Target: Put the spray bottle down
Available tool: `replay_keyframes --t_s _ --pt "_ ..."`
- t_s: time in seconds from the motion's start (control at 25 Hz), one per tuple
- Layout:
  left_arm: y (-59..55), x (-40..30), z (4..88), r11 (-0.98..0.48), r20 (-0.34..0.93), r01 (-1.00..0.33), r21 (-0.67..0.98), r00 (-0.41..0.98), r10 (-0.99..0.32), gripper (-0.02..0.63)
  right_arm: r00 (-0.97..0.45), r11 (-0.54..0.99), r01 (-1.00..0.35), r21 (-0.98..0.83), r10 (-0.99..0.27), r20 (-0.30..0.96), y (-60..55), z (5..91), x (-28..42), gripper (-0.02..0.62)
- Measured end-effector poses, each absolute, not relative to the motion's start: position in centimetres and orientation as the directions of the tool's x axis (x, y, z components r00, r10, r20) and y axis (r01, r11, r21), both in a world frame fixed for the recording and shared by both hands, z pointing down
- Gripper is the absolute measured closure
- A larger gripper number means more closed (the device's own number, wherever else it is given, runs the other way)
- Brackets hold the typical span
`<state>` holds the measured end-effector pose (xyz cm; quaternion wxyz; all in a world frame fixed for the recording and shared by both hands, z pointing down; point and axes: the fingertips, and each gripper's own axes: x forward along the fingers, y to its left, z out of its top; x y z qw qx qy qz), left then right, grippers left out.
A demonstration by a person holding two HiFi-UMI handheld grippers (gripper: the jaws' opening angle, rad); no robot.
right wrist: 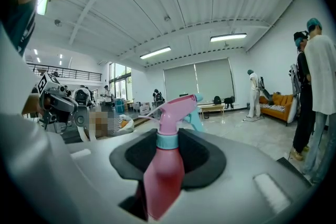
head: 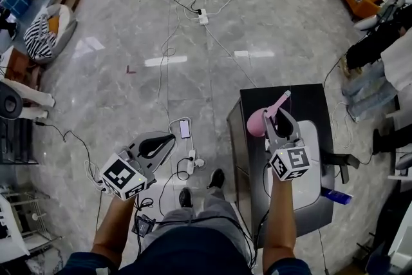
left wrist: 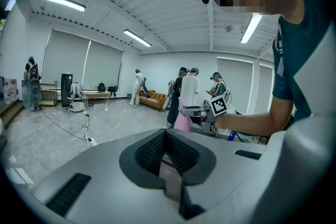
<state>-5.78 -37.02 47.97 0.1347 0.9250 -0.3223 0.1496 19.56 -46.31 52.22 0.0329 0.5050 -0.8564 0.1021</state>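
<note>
A pink spray bottle (head: 260, 123) is held clamped between the jaws of the right gripper (head: 278, 118), above a black table (head: 309, 100), while the left gripper (head: 156, 145) is kept well apart over the grey floor (head: 129, 42), its jaws closed together on nothing.

In the head view, the right gripper (head: 279, 118) covers the middle of the spray bottle (head: 257, 123). A person (head: 365, 91) at that view's right edge is cut off.
</note>
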Motion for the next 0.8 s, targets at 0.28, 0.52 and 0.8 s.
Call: replay_keyframes --t_s 0.28,0.52,0.8 --pt "-39.2 -5.4 50.8 -0.741 0.395 -0.652 0.164 0.731 -0.556 0.6 -0.499 0.482 -0.866 -0.133 -0.851 0.162 -49.4 57.3 19.7 0.457" --pt "-40.4 -4.6 53.2 -0.728 0.421 -0.662 0.181 0.721 -0.551 0.6 -0.504 0.485 -0.863 -0.142 -0.848 0.167 -51.4 61.3 20.4 0.457" --pt "-41.3 -4.1 55.6 -0.713 0.449 -0.671 0.203 0.711 -0.541 0.6 -0.505 0.489 -0.863 -0.127 -0.846 0.171 -53.0 64.4 20.6 0.457"
